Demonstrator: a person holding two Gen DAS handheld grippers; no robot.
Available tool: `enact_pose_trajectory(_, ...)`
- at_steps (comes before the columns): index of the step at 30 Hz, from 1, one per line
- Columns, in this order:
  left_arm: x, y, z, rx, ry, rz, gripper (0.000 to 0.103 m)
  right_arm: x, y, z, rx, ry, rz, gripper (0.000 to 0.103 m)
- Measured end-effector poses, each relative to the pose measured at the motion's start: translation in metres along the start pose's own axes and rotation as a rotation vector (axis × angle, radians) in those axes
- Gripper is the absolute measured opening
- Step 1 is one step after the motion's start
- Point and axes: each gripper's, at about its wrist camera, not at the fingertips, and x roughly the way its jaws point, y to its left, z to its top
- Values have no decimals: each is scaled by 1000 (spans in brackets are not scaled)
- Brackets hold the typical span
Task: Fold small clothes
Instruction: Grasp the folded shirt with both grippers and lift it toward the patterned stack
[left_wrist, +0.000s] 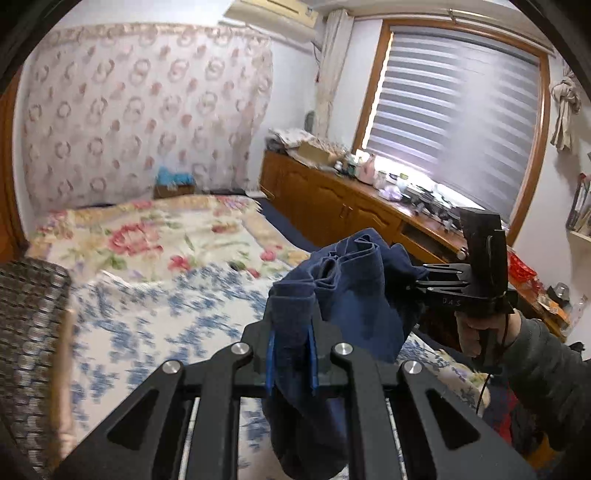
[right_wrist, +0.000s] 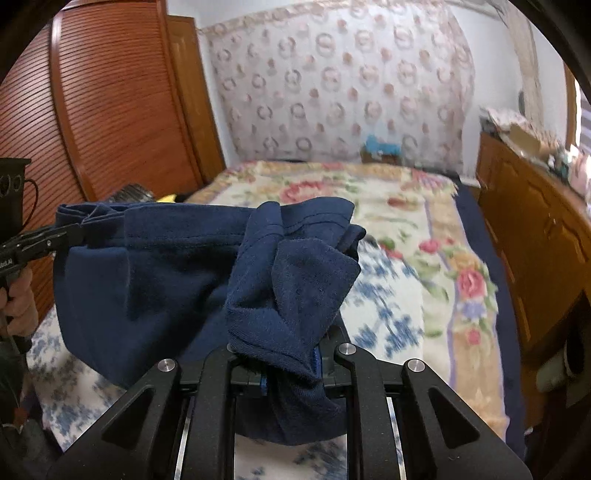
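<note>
A small navy blue garment (left_wrist: 347, 295) hangs in the air between my two grippers, above the bed. My left gripper (left_wrist: 291, 354) is shut on one bunched edge of it. My right gripper (right_wrist: 291, 365) is shut on the other end, where the cloth (right_wrist: 155, 280) folds over the jaws and hides the fingertips. In the left wrist view the right gripper (left_wrist: 436, 280) comes in from the right, pinching the cloth. In the right wrist view the left gripper (right_wrist: 64, 234) holds the far left corner. The garment sags between them.
The bed (left_wrist: 155, 280) below has a floral cover in blue and pink. A wooden cabinet (left_wrist: 332, 199) with clutter runs along the right under the window. A woven basket (left_wrist: 29, 332) sits at the left edge. A slatted wooden door (right_wrist: 110, 110) stands left of the bed.
</note>
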Motion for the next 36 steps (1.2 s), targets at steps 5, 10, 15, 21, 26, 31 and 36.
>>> enact_pose_trajectory(5,-43,24,0,-6,-45,94,10,13,43,35,-81,-42,53,14)
enact_pose_trajectory(10,-90,58,-5,-30,-93,198,10,37,92,70,-164,-68,121,14)
enact_pose_trajectory(15,-131,96,-11,-62,-137,283,10,62,150,107,-249,-96,183,14)
enact_pose_trajectory(21,-178,150,-21,-121,-207,376,10,88,221,155,-353,-133,243,14)
enact_pose_trajectory(26,-192,201,-43,-208,-229,436,10,126,277,181,-440,-115,268,14)
enact_pose_trajectory(31,-187,259,-86,-328,-185,495,10,190,325,190,-511,-38,300,14)
enact_pose_trajectory(36,-165,293,-125,-420,-107,520,10,270,353,177,-534,77,292,15)
